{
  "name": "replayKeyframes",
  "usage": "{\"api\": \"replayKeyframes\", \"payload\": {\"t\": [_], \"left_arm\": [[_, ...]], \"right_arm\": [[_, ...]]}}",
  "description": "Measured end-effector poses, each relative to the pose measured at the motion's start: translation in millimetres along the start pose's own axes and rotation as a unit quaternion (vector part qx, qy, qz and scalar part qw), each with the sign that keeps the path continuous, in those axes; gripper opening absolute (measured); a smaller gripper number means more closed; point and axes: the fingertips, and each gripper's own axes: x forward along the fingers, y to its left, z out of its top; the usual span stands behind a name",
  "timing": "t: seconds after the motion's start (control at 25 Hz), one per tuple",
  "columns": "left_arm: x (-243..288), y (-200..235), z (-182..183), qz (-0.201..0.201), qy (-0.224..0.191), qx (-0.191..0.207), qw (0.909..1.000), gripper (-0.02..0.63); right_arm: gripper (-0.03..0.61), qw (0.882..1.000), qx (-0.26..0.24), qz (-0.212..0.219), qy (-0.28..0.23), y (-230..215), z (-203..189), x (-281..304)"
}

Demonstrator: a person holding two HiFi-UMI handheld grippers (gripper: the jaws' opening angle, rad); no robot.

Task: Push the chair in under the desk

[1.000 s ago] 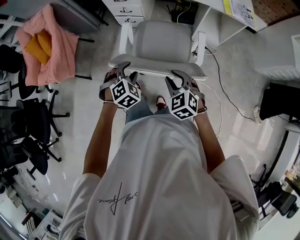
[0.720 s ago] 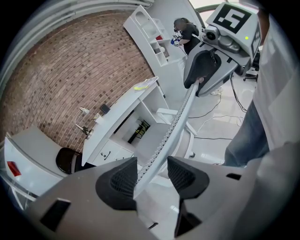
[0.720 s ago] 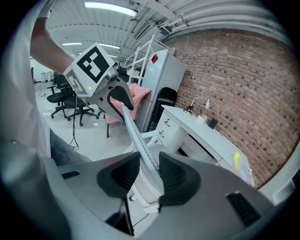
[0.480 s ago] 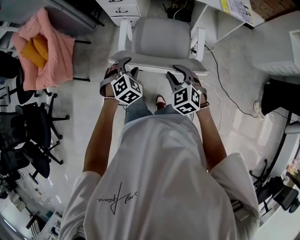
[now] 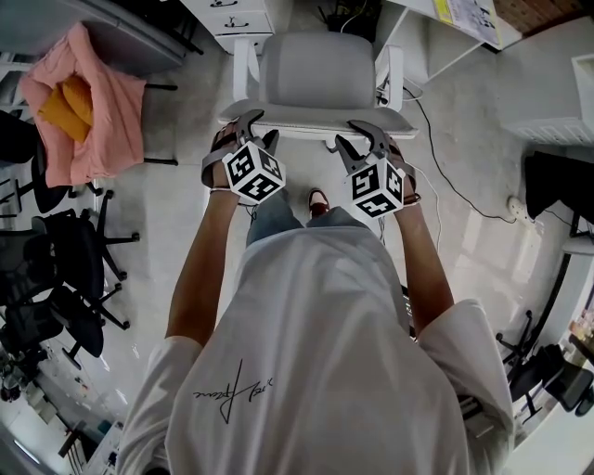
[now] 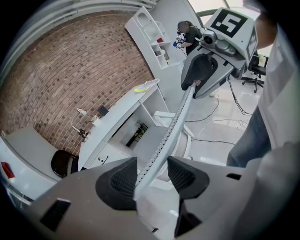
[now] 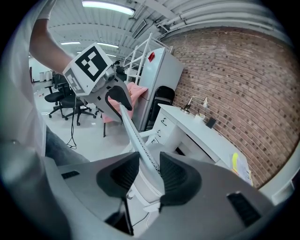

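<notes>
The left gripper [image 6: 152, 176] is straddling the top rim of the backrest [image 5: 316, 119] with its jaws spread. The rim is leaning on one pad [image 6: 119, 180] and leaving a gap at the other, so nothing is being pinched. The right gripper [image 7: 149, 173] is doing the same further along the rim. Its jaws have just been opening wider, and the rim is sitting loose between them (more a hooked push than a grip, I'd say). Each gripper is sitting near one end of the rim, and neither hand is nearer than the other.

The rim's long line is running crosswise, from one gripper to the other. The desk [image 5: 464, 19] is lying straight ahead of the fingers, beyond the chair [image 5: 316, 74]. The chair is standing at the opening beside the drawer unit [image 5: 237, 14], its seat seemingly not yet fully under. A square, even push from both hands looks like what is needed. A cable [image 5: 436, 158] is trailing just to the chair's right.

Compared with a second ago, the chair and both grippers are sitting closer to the desk.
</notes>
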Motion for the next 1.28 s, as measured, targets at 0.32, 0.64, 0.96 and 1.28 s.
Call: {"api": "replayKeyframes", "payload": {"t": [0.32,0.64,0.96,1.28], "left_arm": [[7.5,9.8,-1.6,0.005,0.003,0.004,1.0,0.202],[17.5,28.0,-7.0,0.011,0.01,0.006,0.9999,0.207],[27.9,49.8,-9.9,0.016,0.02,0.015,0.9996,0.212],[29.6,50.2,-14.4,0.016,0.022,0.025,0.9993,0.212]], "right_arm": [[0.153,1.0,0.004,-0.008,-0.005,-2.6,5.0,6.3],[0.152,1.0,0.012,-0.015,-0.005,-7.1,15.5,20.2],[0.152,1.0,0.024,-0.017,-0.006,-13.9,29.0,33.8],[0.152,1.0,0.025,-0.017,-0.004,-10.7,30.0,35.9]]}}
